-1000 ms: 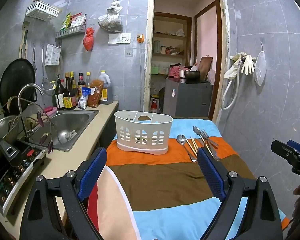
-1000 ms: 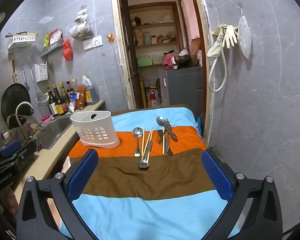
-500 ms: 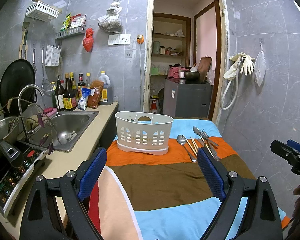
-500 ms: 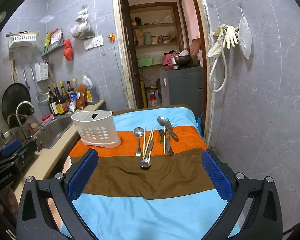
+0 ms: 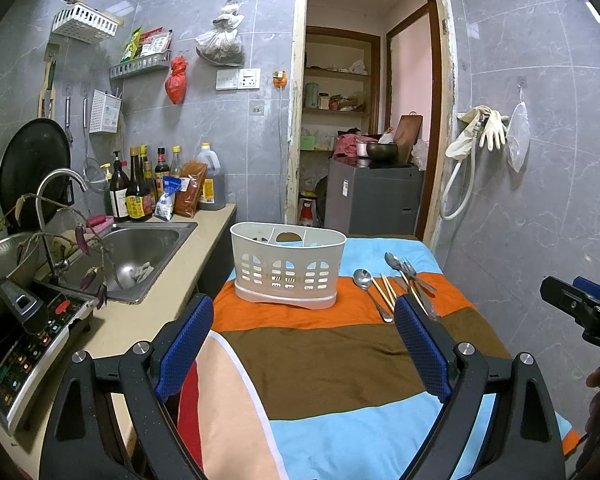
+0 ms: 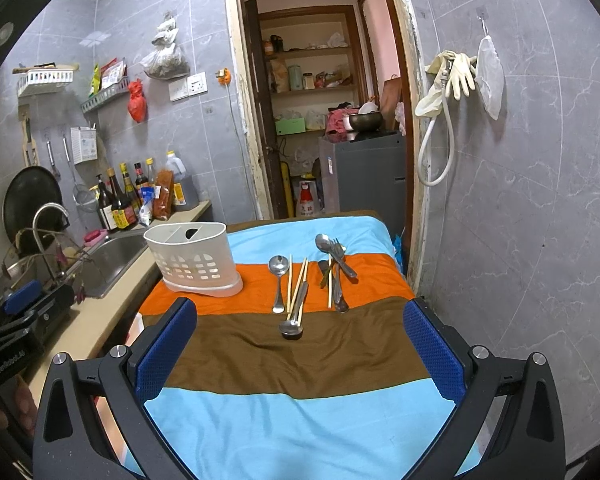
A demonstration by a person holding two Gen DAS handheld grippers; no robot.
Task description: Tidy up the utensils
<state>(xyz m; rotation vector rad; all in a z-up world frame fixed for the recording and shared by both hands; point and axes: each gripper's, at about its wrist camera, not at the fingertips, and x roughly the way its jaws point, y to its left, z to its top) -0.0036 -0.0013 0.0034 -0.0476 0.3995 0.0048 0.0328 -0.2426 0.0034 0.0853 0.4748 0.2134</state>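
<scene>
Utensils (image 6: 300, 280) lie unmoved on the striped cloth's (image 6: 260, 352) orange band, at 3 o'clock from the white caddy (image 6: 194, 258), while left gripper (image 5: 304, 344) and right gripper (image 6: 300, 344) stay wide open, empty, so sorting hasn't begun.

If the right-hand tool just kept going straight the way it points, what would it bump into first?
Probably the striped cloth on the table, just short of the nearest spoon and chopsticks. The right gripper points slightly downward with open, empty jaws; depth is hard to judge.
</scene>
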